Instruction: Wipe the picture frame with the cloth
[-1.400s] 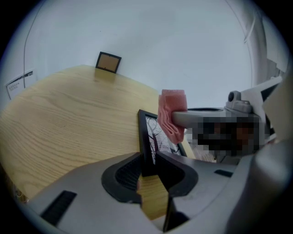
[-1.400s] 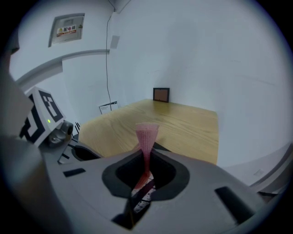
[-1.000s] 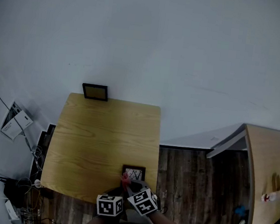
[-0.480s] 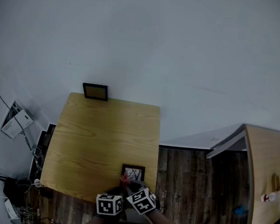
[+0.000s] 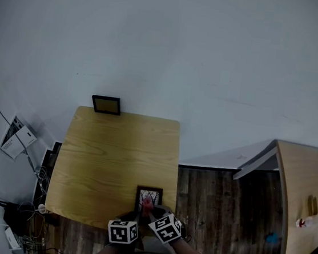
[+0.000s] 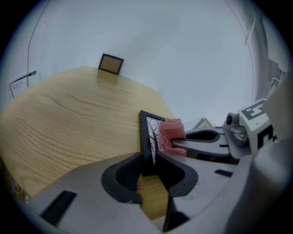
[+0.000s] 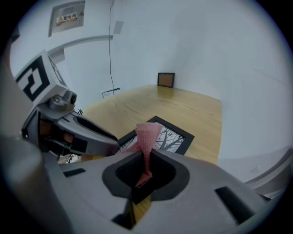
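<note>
A small black picture frame (image 5: 149,196) with a tree print lies at the near right edge of the wooden table (image 5: 115,158). My left gripper (image 6: 147,167) is shut on the frame's near edge (image 6: 145,137), holding it tilted up on its side. My right gripper (image 7: 145,165) is shut on a pink cloth (image 7: 147,137), whose free end rests on the frame's glass (image 7: 167,137). In the left gripper view the pink cloth (image 6: 170,133) presses against the frame's face. Both marker cubes (image 5: 123,232) (image 5: 164,228) show at the table's near edge.
A second black frame (image 5: 106,104) stands against the wall at the table's far left corner. Cables and boxes (image 5: 22,141) lie on the floor to the left. Another wooden table (image 5: 302,199) with small items stands at the right.
My right gripper has shifted slightly forward and down with the cloth across the frame. The left gripper and frame have stayed put.
</note>
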Tool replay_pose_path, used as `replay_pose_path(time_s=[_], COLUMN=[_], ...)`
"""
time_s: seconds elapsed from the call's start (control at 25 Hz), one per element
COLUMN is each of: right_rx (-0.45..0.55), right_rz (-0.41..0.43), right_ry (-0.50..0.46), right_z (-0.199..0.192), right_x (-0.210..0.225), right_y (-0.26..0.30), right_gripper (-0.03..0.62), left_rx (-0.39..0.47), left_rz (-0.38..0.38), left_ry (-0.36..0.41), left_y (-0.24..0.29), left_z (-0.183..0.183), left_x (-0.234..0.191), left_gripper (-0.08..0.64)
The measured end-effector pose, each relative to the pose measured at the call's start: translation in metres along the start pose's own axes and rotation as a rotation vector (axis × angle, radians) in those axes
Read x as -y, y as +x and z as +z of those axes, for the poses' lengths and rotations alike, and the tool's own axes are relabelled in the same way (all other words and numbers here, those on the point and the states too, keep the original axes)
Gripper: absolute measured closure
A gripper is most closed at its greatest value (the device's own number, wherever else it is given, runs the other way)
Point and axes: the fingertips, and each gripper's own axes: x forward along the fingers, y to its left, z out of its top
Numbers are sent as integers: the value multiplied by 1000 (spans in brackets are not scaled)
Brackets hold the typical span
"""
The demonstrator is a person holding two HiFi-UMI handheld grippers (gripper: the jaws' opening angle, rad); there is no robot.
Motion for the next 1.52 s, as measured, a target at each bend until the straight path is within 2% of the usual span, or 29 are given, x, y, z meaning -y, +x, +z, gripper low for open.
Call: replay_pose_path(time_s=[0.64, 0.8, 1.0, 1.24, 1.52], right_rx=[0, 13, 104, 204, 310], right_rz=[-62, -88, -113, -91, -76], right_ry=[42, 37, 75, 141, 242], right_z=[-8, -5, 8, 10, 5], right_x=[11, 9, 1, -23, -51], right_y=[-7, -10, -25, -48, -86], right_gripper=[574, 574, 574, 574, 574], left_rx=[16, 29, 60, 110, 184], left_rz=[8, -4, 28, 15, -12], left_ry=[5, -41, 5, -23, -5], left_y=[-1, -3, -15, -40, -80], left_z=[0, 1, 6, 3, -7], left_x=[-1, -3, -11, -14, -4], left_gripper=[469, 469, 471, 486, 518])
